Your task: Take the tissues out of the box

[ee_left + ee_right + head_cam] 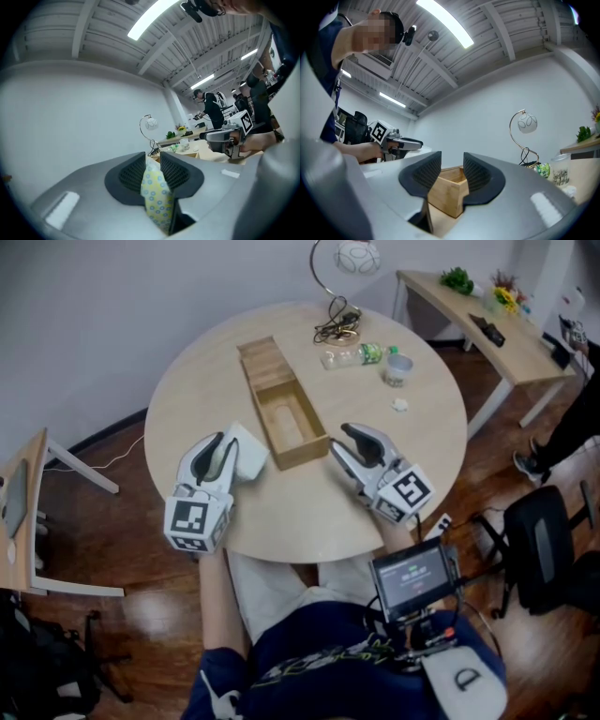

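Note:
A long wooden box [257, 390] lies open on the round table [183, 399], its inside bare in the head view. My left gripper [223, 441] hovers left of the box's near end, shut on a tissue pack [247, 455]. In the left gripper view the pack [157, 197] shows yellow with blue rings, pinched between the ribbed pads [132, 173]. My right gripper [337, 439] is open just right of the box's near corner. The right gripper view has that corner [447, 190] showing through the gap, with the pads clear of it.
At the table's far side stand a curved lamp [342, 277], a plastic bottle [356, 355], a cup [397, 368] and a small white scrap [400, 405]. A side desk [469, 315] and a black chair [548, 540] are on the right. People stand in the background.

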Demonstrator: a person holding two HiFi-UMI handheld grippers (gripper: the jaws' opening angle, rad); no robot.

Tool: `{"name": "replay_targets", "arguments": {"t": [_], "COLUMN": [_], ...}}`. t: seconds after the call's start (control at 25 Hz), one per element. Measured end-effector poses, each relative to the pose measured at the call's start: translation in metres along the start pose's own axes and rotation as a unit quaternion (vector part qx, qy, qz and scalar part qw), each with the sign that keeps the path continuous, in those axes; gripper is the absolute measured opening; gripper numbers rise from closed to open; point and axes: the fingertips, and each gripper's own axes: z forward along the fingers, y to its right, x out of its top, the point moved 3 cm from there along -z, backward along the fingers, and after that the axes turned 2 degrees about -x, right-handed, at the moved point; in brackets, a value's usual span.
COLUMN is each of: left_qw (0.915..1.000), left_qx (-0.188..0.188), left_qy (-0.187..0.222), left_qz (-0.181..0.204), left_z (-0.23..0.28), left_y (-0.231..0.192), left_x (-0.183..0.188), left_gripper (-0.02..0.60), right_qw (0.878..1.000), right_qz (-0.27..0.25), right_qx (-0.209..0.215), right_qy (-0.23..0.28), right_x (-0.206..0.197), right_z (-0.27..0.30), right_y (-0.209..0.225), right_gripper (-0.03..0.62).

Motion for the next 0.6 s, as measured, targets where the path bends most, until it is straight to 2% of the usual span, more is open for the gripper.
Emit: {"name": "replay_targets", "arguments": {"t": [0.16,0.32,0.48,0.52,0.6], "left_qw": [0.9999,0.9992,0.9975,0.9977,0.9981], "left_qx": [-0.005,-0.022,-0.038,-0.04,-0.044], "left_qy": [-0.007,0.022,0.06,0.049,-0.003], "left_qz": [-0.012,-0.023,0.008,0.024,0.044], "left_z": [-0.019,-0.038,-0.041,-0.039,-0.034], "left_y": [0.003,0.019,0.035,0.039,0.044], "left_x": [-0.001,-0.005,-0.012,-0.017,-0.038], "left_gripper": [0.1,0.095,0.094,0.094,0.086], "right_qw": [1.0,1.0,1.0,1.0,1.0], "right_qz": [-0.002,0.0,-0.002,-0.002,-0.001], "right_qx": [-0.003,-0.003,-0.003,-0.003,-0.003], "right_qy": [0.0,-0.002,0.001,0.001,0.001], "right_x": [-0.001,-0.001,-0.001,-0.002,-0.002], "right_z": [-0.001,-0.001,0.0,0.0,0.0], "right_y": [0.002,0.002,0.003,0.003,0.003], "right_gripper": [0.127,0.127,0.127,0.127,0.127]}}
